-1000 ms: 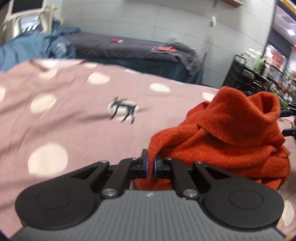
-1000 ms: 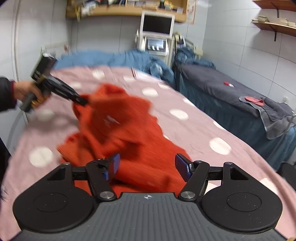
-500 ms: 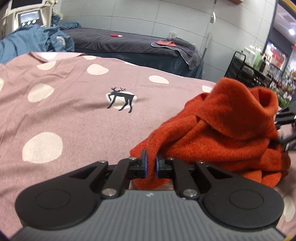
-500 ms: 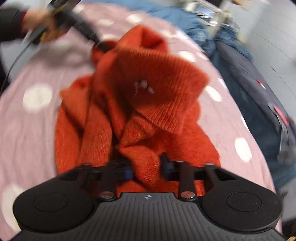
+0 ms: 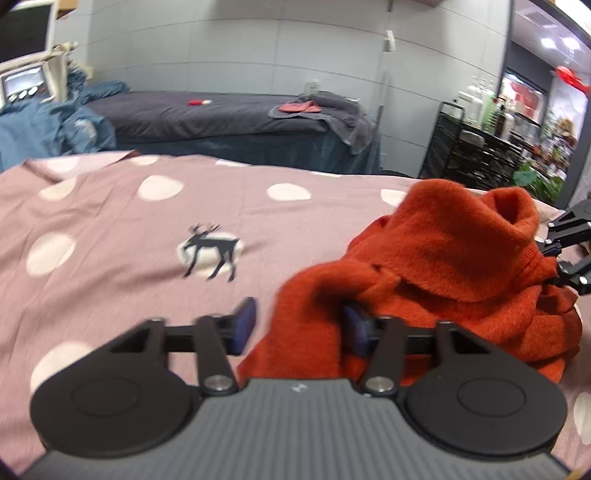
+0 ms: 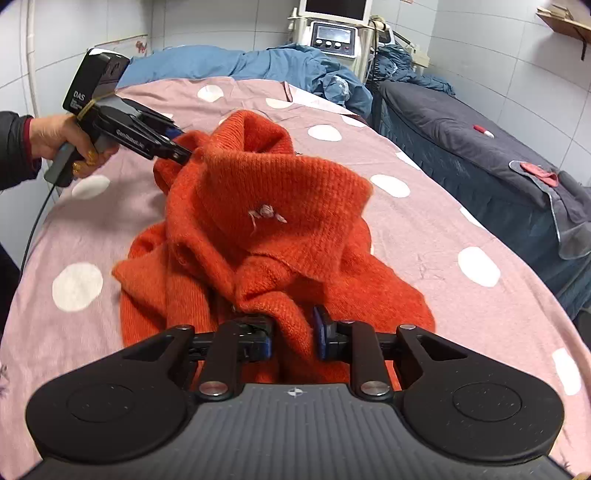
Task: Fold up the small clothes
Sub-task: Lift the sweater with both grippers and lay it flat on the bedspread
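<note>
An orange knitted turtleneck sweater (image 5: 454, 258) lies bunched on the pink spotted sheet (image 5: 110, 266). My left gripper (image 5: 299, 325) stands open, with a fold of the sweater loose between its jaws. In the right wrist view the sweater (image 6: 266, 206) fills the middle and the left gripper (image 6: 181, 151) touches its far side. My right gripper (image 6: 291, 336) has its jaws partly closed around a fold of the sweater's near edge, with a gap still showing. It also appears in the left wrist view (image 5: 554, 258) at the sweater's far right.
The sheet has white dots and a deer print (image 5: 210, 251). A dark grey bed (image 6: 480, 147) runs along the right, blue bedding (image 6: 258, 62) and a monitor machine (image 6: 332, 33) stand behind, and a black cart (image 5: 476, 147) is at the far right.
My left gripper was shut on the sweater's edge and has opened. My right gripper has moved onto the near edge and narrowed around a fold.
</note>
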